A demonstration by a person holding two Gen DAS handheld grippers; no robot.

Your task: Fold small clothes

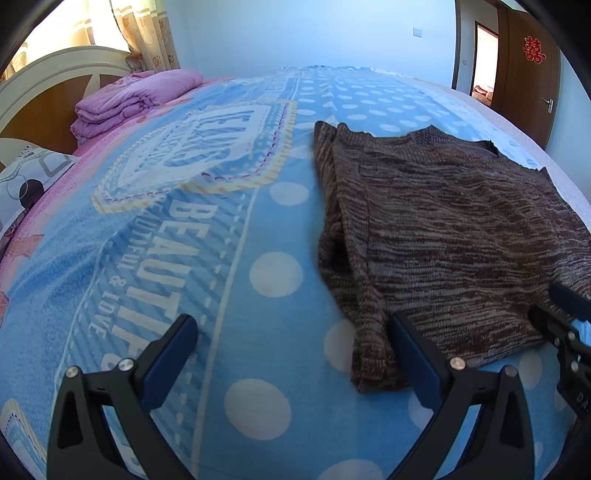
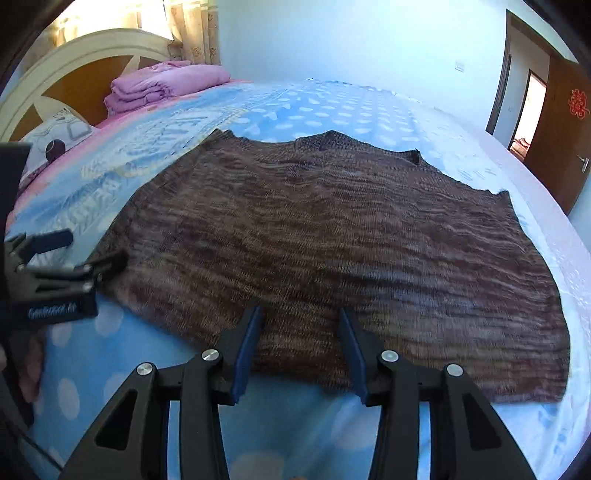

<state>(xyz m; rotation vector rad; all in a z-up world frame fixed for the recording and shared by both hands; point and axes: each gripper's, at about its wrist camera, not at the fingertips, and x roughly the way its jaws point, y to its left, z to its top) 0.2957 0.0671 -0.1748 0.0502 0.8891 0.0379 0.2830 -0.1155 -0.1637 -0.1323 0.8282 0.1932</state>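
Bright daylight enters through the curtains point(image 1: 147, 33) beside the headboard point(image 2: 92, 62), glaring there. Fisheye bending darkens both views' corners; the sweater point(image 2: 332, 236) is motion-blurred in the right view.

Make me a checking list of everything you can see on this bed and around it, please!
Surface: blue polka-dot blanket with big white lettering, spread over the bed.
Job's things: brown knit sweater lying flat; its left edge is folded inward, and nothing grips it.
Clutter: folded pink quilt and a patterned pillow by the headboard.
Grippers: left tool open wide at the sweater's near-left corner; right tool open, its fingers apart above the near hem.
Cables: nothing seen.
Surroundings: pale blue wall, curtains at a bright window, brown door with a red paper decoration.
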